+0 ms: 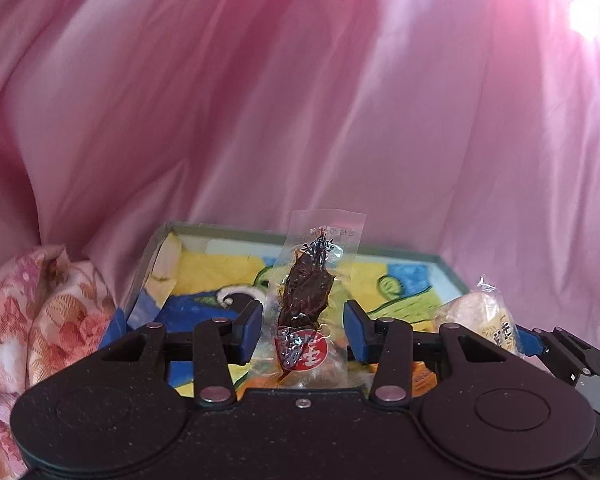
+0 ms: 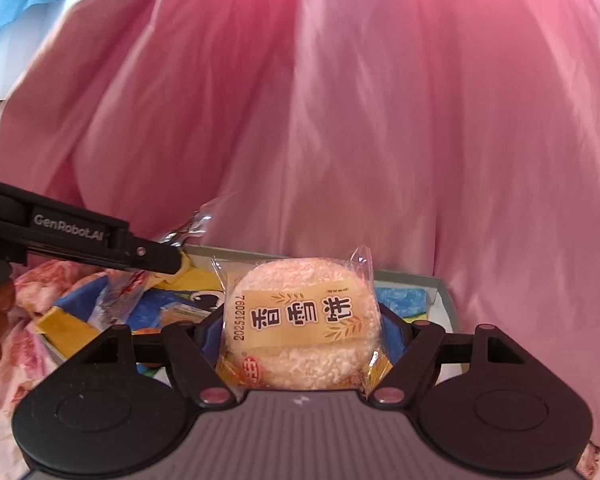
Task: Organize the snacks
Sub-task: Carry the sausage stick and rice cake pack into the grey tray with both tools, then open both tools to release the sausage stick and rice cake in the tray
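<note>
Left wrist view: a dark jerky packet is being flanked by the left gripper, pads parted at 6 o'clock; a rice cracker is being clamped by the right gripper above the painted box.

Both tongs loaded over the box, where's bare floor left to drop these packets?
Free: the box floor along its far wall, and the back right corner behind the rice cracker packet. Crowded: near-left, where loose wrappers pile under the left tongs holding the dark dried-snack packet. Right tongs grip the cracker.
</note>
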The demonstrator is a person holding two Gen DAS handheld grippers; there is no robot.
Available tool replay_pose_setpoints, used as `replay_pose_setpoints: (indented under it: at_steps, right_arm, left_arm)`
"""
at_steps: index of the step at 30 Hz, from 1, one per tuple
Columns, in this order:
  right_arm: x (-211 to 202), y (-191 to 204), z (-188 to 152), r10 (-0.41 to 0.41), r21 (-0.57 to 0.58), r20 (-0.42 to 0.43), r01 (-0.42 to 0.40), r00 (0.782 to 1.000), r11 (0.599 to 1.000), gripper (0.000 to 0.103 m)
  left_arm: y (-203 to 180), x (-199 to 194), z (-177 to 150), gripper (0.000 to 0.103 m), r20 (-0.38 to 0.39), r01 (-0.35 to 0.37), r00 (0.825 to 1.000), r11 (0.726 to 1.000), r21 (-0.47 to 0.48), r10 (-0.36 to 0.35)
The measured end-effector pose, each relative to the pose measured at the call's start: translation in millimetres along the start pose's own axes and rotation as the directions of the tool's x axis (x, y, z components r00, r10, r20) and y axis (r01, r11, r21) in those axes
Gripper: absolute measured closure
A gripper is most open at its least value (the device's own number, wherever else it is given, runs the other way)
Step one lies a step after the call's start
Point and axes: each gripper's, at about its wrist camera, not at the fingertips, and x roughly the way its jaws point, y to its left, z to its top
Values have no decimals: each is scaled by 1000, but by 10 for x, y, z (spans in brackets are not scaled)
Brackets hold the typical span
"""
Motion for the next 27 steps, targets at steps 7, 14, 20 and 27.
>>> replay_pose_setpoints:
  at_steps: [7, 14, 20, 27]
  right_arm:
    - [213, -40, -179, 12, 25, -45, -11, 999, 1000, 26]
    - [307, -67, -257, 6, 39, -63, -3, 998, 999, 20]
    - [162, -43, -231, -3, 53, -33, 5, 999, 999, 7]
    - [-224, 6, -89, -13, 32, 43, 11, 999, 999, 0]
  left_arm:
    - [31, 160, -146, 55, -33, -12, 999, 1000, 11, 12]
    - [49, 203, -211, 50, -59, -30, 998, 1000, 5, 31]
    - [-14, 43, -188, 27, -15, -37, 999, 999, 3, 37]
    - [-144, -321, -123, 12, 79, -43, 996, 999, 4, 42]
